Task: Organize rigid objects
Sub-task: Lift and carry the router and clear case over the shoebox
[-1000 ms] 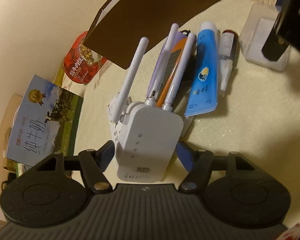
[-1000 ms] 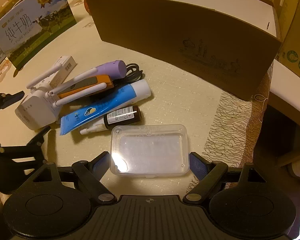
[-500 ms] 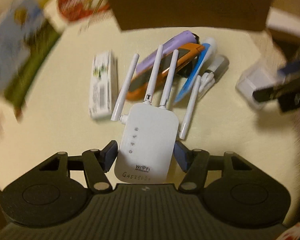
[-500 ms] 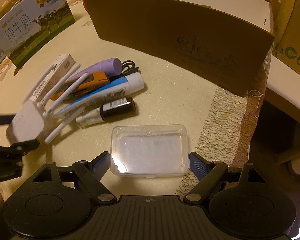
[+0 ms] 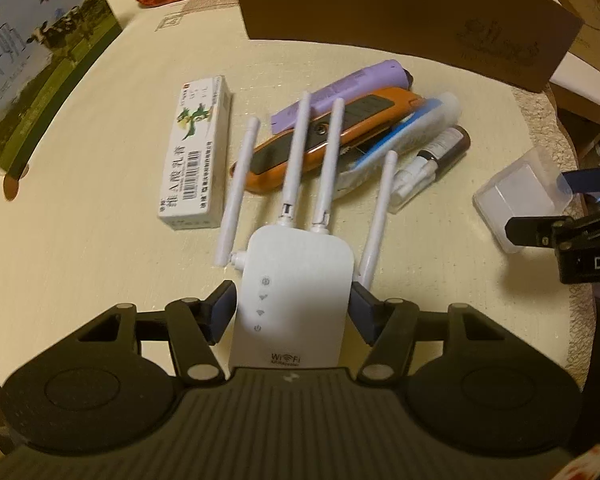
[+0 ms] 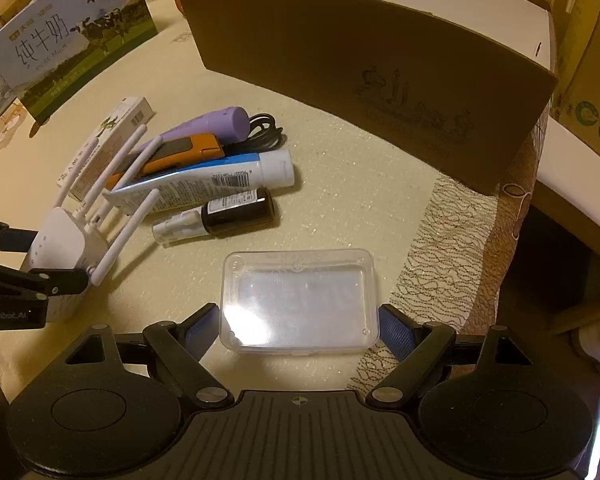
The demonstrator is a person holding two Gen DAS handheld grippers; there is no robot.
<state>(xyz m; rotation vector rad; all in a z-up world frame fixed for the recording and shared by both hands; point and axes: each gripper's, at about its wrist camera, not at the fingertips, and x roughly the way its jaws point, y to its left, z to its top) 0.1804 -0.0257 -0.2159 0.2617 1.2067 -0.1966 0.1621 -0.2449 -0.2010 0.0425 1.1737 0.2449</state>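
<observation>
Squeezing the white WiFi repeater (image 5: 294,304) is the left gripper (image 5: 294,310); the right gripper (image 6: 300,326) is sitting wide around the clear plastic box (image 6: 300,300).

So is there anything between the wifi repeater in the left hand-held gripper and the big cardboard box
Yes. The purple device, orange device and blue tube lie on the table between the wifi repeater and the cardboard box.

Cream table (image 5: 80,264), medicine box (image 5: 194,152), clear case (image 6: 300,300)
</observation>
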